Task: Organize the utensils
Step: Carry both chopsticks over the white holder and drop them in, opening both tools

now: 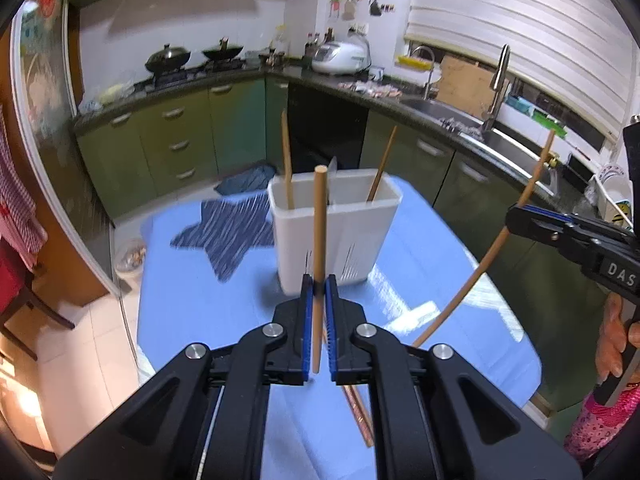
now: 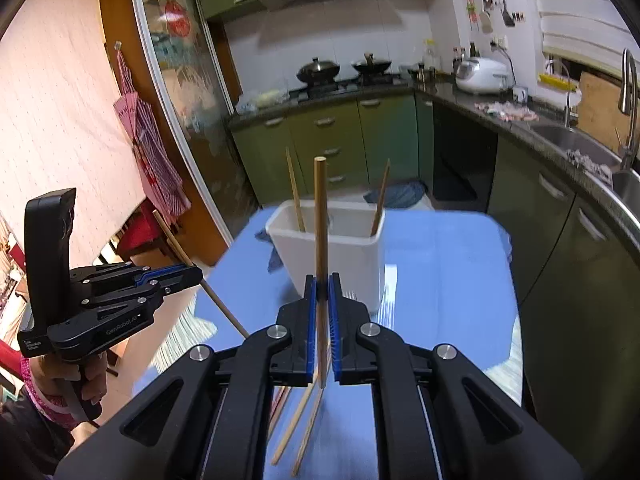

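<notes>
A white utensil holder [image 1: 336, 224] stands on the blue table and holds two wooden chopsticks [image 1: 287, 160]; it also shows in the right wrist view [image 2: 340, 256]. My left gripper [image 1: 319, 284] is shut on a chopstick [image 1: 319, 240], held upright just in front of the holder. My right gripper [image 2: 322, 284] is shut on another chopstick [image 2: 321, 220], upright before the holder. Each gripper shows in the other's view: the right one [image 1: 516, 216] with its chopstick [image 1: 500, 240], the left one [image 2: 192, 274] with its chopstick [image 2: 188, 260].
Several loose chopsticks [image 2: 300, 412] lie on the blue table [image 2: 440, 264] below the right gripper, some also in the left wrist view [image 1: 360, 420]. A striped blue cloth [image 1: 228, 232] lies left of the holder. Green cabinets, a counter and a sink [image 1: 480, 120] surround the table.
</notes>
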{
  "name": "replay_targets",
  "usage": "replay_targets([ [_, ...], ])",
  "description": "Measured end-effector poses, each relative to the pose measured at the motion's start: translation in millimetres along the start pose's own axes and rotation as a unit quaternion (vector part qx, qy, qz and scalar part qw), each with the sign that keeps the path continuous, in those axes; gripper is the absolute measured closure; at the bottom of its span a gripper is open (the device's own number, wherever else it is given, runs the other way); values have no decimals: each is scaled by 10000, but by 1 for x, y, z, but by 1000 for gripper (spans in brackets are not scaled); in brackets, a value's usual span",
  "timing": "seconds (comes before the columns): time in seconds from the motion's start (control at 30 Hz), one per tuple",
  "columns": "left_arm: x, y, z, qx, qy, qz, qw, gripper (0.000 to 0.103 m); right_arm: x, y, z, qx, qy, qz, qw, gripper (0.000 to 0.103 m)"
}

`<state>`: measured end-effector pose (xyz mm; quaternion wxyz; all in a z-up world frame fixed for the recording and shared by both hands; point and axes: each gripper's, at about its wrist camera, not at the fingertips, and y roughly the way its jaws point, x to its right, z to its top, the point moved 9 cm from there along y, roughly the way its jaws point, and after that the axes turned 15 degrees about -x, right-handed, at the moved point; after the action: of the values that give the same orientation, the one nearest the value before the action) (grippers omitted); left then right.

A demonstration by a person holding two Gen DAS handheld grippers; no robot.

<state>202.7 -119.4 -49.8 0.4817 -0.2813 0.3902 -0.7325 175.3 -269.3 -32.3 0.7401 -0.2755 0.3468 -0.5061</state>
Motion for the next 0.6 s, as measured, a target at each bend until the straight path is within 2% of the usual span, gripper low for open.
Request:
replay_targets([
  [0.13, 7, -30, 38, 302, 55, -128, 9994, 97, -1, -17, 21, 187, -40, -35, 9998, 96],
  [0.33, 13, -75, 98, 1096, 73, 17, 9940, 97, -2, -37, 48, 395, -56, -103, 9992, 96],
  [0.47, 15, -84, 126, 1366, 23, 119, 9905, 97, 1, -44, 65, 462, -68, -144, 9988, 96],
  [0.6, 12, -68, 144, 1360, -56, 297, 9903, 97, 4, -49, 78, 536, -62, -131, 9985, 96],
])
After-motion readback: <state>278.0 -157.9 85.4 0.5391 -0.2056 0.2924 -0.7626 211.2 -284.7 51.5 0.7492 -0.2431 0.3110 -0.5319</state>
